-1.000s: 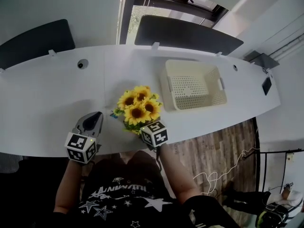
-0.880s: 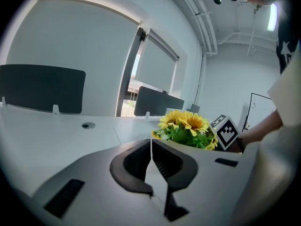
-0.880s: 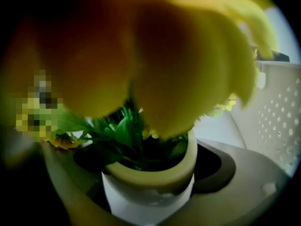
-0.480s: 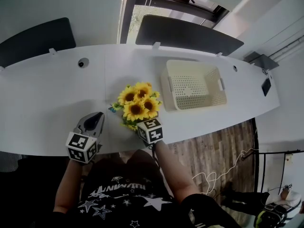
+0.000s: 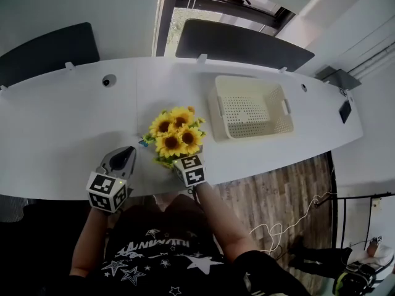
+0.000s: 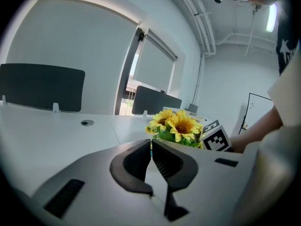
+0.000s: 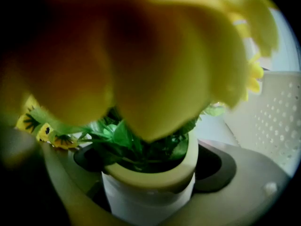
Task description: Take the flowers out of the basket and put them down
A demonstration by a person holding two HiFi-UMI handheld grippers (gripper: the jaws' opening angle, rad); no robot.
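Clasping white pot (image 7: 149, 199) of sunflowers (image 5: 174, 133), right claw (image 5: 184, 165) (left claw (image 6: 151, 147) pinched shut), cream basket (image 5: 217, 113) near.

An office: a long white desk (image 5: 62, 134) with cable grommets (image 5: 107, 81), dark divider screens (image 5: 46, 54) and a window (image 5: 185, 18) behind.

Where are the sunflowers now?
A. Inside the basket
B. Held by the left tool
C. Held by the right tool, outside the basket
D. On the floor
C: the right tool is shut on the white pot of the sunflowers, which are left of the basket.
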